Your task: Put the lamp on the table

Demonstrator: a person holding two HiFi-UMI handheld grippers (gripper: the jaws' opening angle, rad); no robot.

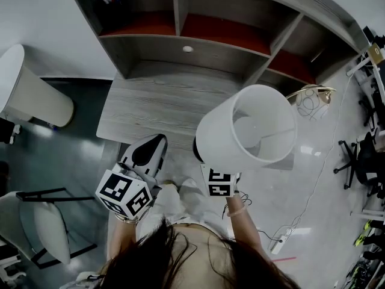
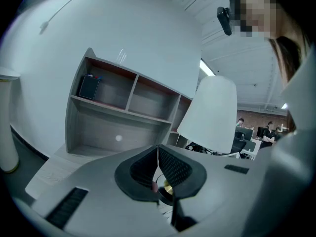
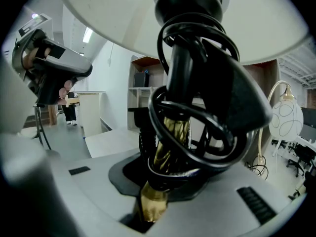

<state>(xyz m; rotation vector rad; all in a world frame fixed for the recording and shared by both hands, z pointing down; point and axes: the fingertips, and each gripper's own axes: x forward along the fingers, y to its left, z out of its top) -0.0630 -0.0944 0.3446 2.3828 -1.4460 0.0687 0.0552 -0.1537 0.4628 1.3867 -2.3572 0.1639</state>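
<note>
The lamp has a wide white shade (image 1: 252, 128) and a brass stem (image 3: 165, 142) wound with black cord. My right gripper (image 1: 201, 155) is shut on that stem just below the shade, holding the lamp upright in the air near the front right of the grey wooden table (image 1: 162, 101). In the right gripper view the stem runs down between the jaws of my right gripper (image 3: 163, 181), and the shade (image 3: 123, 14) fills the top. My left gripper (image 1: 150, 151) hovers over the table's front edge, left of the lamp. In the left gripper view my left gripper (image 2: 158, 154) has its black pads together, nothing held, and the shade (image 2: 210, 112) is ahead at right.
An open shelf unit (image 1: 198, 35) stands on the back of the table, with a dark box (image 2: 90, 87) in its top left cell. A second lamp with an egg-shaped shade (image 1: 310, 101) stands right of the table. A white chair (image 1: 36, 95) is at left. A power strip (image 1: 278, 244) lies on the floor.
</note>
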